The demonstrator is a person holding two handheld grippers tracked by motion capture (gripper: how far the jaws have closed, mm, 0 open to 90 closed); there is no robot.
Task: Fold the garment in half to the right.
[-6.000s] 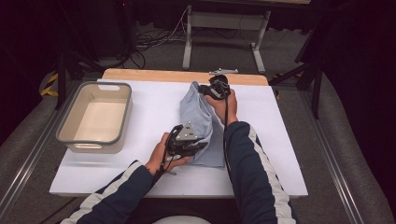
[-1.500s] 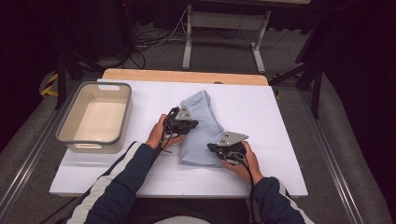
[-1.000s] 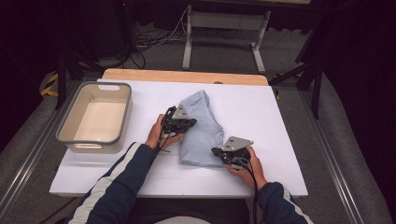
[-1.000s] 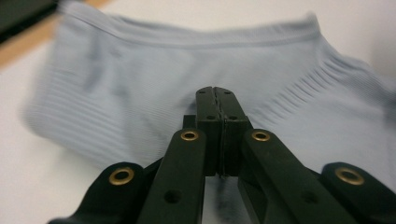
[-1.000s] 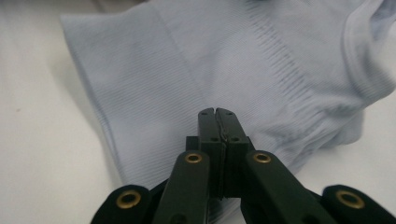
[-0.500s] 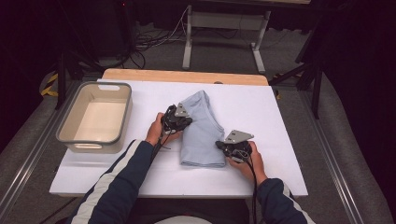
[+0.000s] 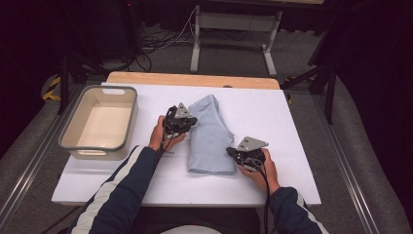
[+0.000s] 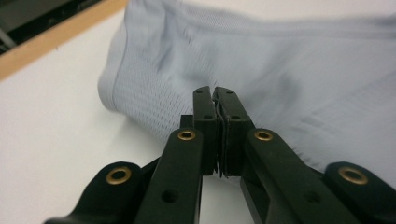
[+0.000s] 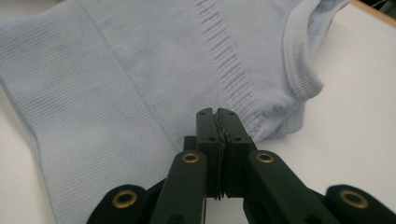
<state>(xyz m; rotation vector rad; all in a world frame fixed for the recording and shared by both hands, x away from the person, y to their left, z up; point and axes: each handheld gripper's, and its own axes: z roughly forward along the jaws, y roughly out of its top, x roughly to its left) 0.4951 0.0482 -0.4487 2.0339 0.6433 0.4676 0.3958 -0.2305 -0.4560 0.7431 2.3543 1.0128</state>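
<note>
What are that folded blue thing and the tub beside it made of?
The folded blue garment looks like soft knitted fabric, probably cotton or a synthetic blend: fine ribbing, stitched seams and a mesh-like weave show up close. The tub seems to be smooth moulded plastic, cream with a grey rim, given its rounded corners and slight sheen.

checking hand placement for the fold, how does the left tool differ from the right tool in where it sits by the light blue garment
The left tool sits at the light blue garment's left edge, near its upper half; the right tool sits at its right edge, close to the near hem. The left tool lies farther up the table, toward the tub; the right tool lies nearer the person. Both have jaws shut with no cloth between them.
</note>
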